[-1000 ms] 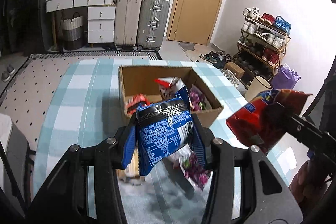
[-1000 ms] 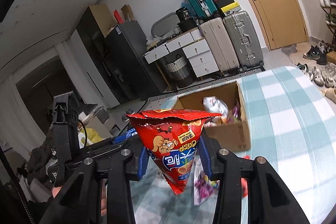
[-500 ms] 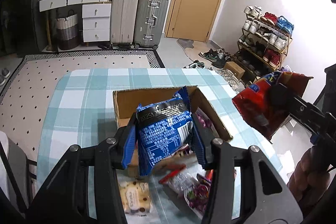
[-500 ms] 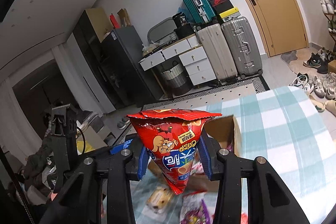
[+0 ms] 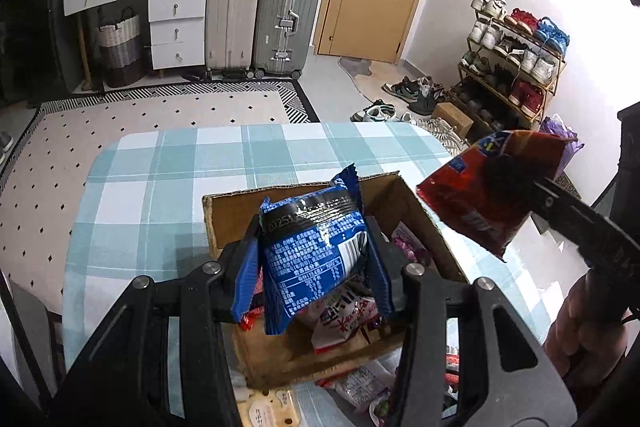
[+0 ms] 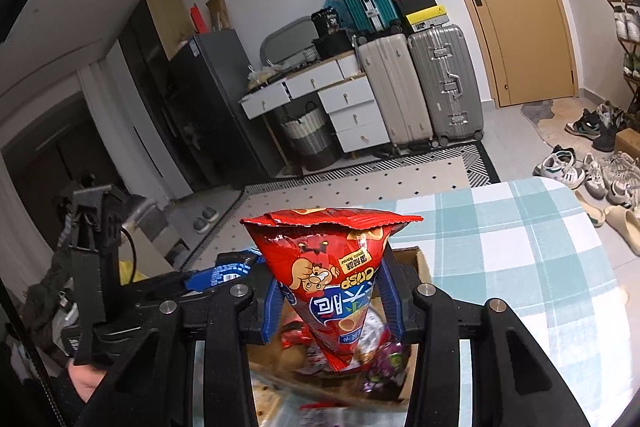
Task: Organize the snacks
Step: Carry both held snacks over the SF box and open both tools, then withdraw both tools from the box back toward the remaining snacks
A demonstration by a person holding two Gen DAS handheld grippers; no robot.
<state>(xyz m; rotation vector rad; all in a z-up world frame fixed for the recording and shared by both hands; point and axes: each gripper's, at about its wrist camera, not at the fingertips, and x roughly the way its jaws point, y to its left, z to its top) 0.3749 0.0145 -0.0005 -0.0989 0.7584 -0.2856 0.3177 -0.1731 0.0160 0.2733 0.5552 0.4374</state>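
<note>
- Your left gripper [image 5: 314,253] has its jaws clamped on the blue foil snack packet [image 5: 312,251], held over the open brown cardboard box [image 5: 420,227] on the checked counter [image 5: 160,187].
- Your right gripper [image 6: 330,301] grips the red crisp bag [image 6: 330,275] just above the box (snacks already lie inside).
- You appear to be at the drop step: lower each, then part the jaws.
- Loose packets [image 5: 360,383] beside the box remain.

The blue packet [image 5: 316,247] hides much of the cardboard box's [image 5: 240,211] contents.

Both held packets now hang over the cardboard box [image 5: 224,223], which has drawn nearer.
</note>
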